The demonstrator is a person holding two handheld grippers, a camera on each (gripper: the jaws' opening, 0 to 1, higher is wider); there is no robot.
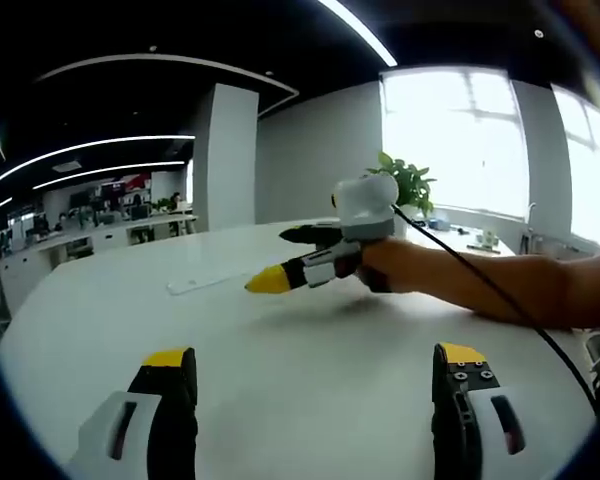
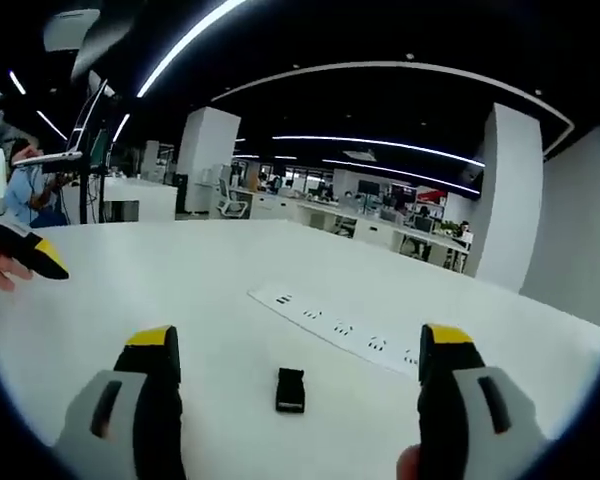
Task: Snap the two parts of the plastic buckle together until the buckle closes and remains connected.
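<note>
both grippers [image 1: 312, 385] [image 2: 300, 375] are white with black jaws, yellow tips; black cable [image 1: 500, 300] off the right one

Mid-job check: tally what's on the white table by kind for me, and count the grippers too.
Black buckle pieces: 1
White power strips: 1
Grippers: 2, the left gripper and the right gripper
Total: 4

Smooth matt white table [image 2: 230, 290], small black glossy plastic buckle part [image 2: 290, 390], flat white plastic power strip [image 2: 345, 327] with dark sockets, left gripper [image 1: 315, 400] and right gripper [image 2: 300, 390] in matt black and white plastic with yellow tips
</note>
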